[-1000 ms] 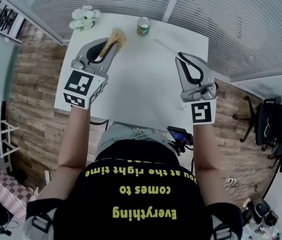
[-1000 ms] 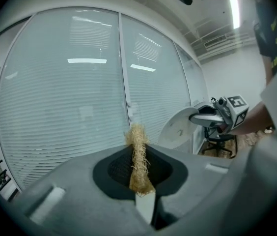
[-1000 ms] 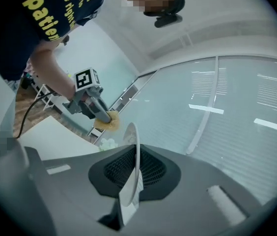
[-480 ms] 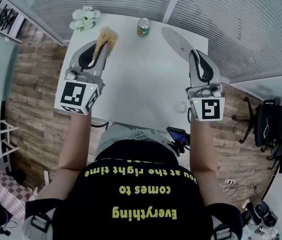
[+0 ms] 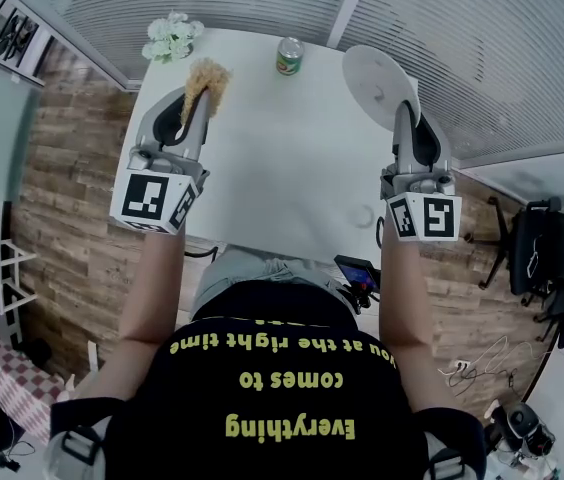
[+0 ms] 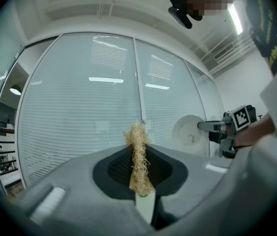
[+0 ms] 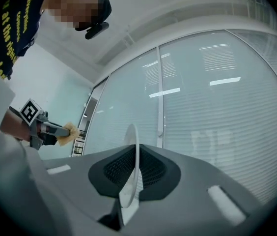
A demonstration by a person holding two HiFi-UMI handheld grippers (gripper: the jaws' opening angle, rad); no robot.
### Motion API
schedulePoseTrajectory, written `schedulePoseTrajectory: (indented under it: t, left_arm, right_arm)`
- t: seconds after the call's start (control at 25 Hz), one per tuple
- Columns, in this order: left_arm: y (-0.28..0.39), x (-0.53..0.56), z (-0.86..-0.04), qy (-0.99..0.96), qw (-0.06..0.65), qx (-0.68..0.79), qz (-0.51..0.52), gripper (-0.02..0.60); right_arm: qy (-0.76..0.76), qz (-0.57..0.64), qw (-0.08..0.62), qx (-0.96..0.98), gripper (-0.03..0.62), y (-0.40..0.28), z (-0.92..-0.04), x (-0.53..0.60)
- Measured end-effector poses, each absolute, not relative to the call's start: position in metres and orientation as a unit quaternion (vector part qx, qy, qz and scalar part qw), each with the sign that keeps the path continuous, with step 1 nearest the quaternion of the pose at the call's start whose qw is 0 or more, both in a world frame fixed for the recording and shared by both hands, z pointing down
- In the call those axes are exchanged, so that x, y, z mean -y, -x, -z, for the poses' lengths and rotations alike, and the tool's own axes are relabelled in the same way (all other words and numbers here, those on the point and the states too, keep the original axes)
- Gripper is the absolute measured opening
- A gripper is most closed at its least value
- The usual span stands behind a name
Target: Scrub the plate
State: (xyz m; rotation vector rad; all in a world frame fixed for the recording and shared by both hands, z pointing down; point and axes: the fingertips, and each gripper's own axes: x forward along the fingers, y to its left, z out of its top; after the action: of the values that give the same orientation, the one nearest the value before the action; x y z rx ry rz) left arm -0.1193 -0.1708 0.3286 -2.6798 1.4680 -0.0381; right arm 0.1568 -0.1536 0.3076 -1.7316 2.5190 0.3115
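We've got the white, rectangular surface (image 5: 282, 178) spread out below us. Over its far right corner the plate (image 5: 374, 80) is up in the air. It's a smooth, round white disc, gripped by its near rim and sticking out ahead of the right tongs (image 5: 404, 118), which are pinched narrow on it. In the right gripper view we see it edge-on, a thin line running up and down. Its broad face is turned across toward the left tongs (image 5: 200, 103). Those are clamped on the scrubber (image 5: 207, 76), a straw-coloured, wiry, fibrous pad squeezed flat. Its long axis runs along the jaws, pointing away from us, with a frayed tip poking past them. Plate and scrubber are well apart. At the far edge sit a small bunch of pale flowers (image 5: 171, 36) and a little can (image 5: 289, 55).
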Motion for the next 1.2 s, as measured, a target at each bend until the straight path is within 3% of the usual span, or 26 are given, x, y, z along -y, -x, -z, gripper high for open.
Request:
schedulePoseTrajectory:
  t: [1.2]
  left_arm:
    - [0.129, 0.164, -0.332, 0.874, 0.038, -0.484, 0.004, 0.035]
  right_arm:
    - [0.578, -0.064, 0.085, -0.809, 0.020, -0.166, -0.296, 0.150]
